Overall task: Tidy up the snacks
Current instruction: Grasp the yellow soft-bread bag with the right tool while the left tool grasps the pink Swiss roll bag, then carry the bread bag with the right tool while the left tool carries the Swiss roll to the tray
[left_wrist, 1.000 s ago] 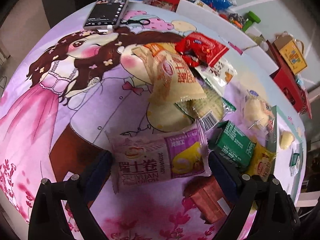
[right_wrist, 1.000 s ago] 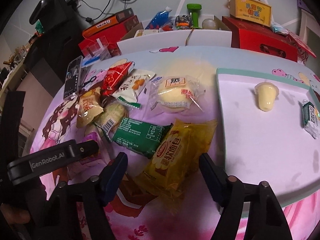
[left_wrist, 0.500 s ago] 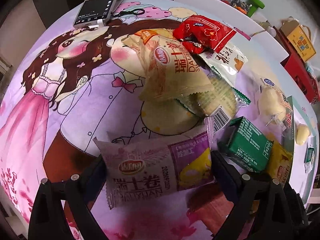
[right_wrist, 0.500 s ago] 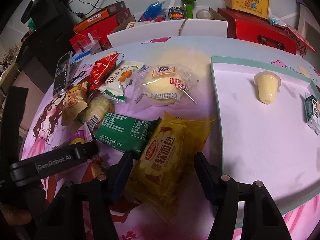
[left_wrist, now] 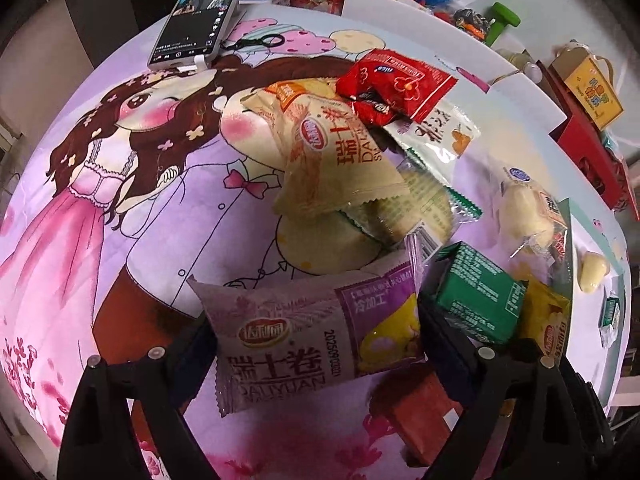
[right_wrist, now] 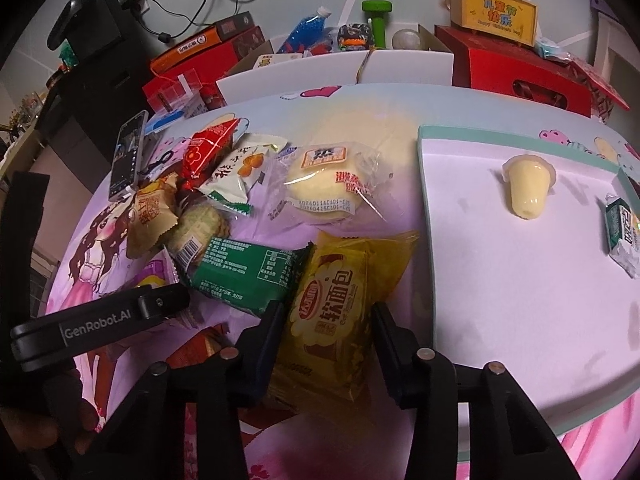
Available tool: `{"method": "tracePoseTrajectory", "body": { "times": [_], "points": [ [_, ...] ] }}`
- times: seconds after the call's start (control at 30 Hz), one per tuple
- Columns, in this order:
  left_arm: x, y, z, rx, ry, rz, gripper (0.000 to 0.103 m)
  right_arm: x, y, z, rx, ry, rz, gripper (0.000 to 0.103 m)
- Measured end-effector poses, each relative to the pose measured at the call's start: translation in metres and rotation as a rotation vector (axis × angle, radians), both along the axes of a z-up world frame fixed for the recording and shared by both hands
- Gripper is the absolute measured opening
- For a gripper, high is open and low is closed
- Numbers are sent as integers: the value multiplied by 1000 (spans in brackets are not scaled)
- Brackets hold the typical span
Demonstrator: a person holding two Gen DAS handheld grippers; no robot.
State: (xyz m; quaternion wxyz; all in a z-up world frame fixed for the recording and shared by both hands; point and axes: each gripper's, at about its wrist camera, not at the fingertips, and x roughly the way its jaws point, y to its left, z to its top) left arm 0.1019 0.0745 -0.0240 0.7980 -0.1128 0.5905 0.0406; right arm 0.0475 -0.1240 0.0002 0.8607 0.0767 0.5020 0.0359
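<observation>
The right gripper [right_wrist: 326, 328] has just been drawing its fingers [right_wrist: 266, 330] in around the yellow bread packet [right_wrist: 336, 304], which a second ago lay loose between them; now both fingers meet the packet's sides, though whether they truly press it I cannot tell for sure, the wrapper looking pinched. In the left view the purple Swiss roll packet [left_wrist: 316, 332] has come nearer to the camera and fills the gap of the left gripper [left_wrist: 318, 338], whose fingers [left_wrist: 440, 336] stand wide apart and touch the packet's two ends.

The surface is a cartoon-printed sheet [left_wrist: 120, 220], not clearly a worktop. Beside the yellow packet on its left lies a green packet [right_wrist: 246, 276], touching it. Farther off sit a clear-wrapped pale bun [right_wrist: 324, 186], a red packet [right_wrist: 208, 148] and a white packet with orange print [right_wrist: 240, 168], heaped together. To the right, a pale mat with a teal border [right_wrist: 424, 148] carries a jelly cup [right_wrist: 528, 188] on its side and a small green-and-white packet [right_wrist: 622, 232], well apart. A phone [left_wrist: 198, 20] lies at the far left.
</observation>
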Motion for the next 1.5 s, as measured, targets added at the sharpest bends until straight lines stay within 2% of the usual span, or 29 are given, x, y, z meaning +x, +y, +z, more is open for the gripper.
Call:
{"method": "tracePoseTrajectory", "body": {
  "times": [0.47, 1.07, 1.3, 1.5],
  "points": [
    [-16, 0, 37, 4, -93, -3, 93, -10, -8, 29, 36, -78, -12, 43],
    [-23, -19, 59, 30, -158, -48, 93, -17, -27, 51, 48, -126, -53, 43],
    [-23, -39, 68, 52, -184, -100, 93, -20, -63, 58, 65, -138, -137, 43],
    [-23, -69, 76, 70, -211, -177, 93, -27, -111, 67, 75, -153, -251, 43]
  ]
}}
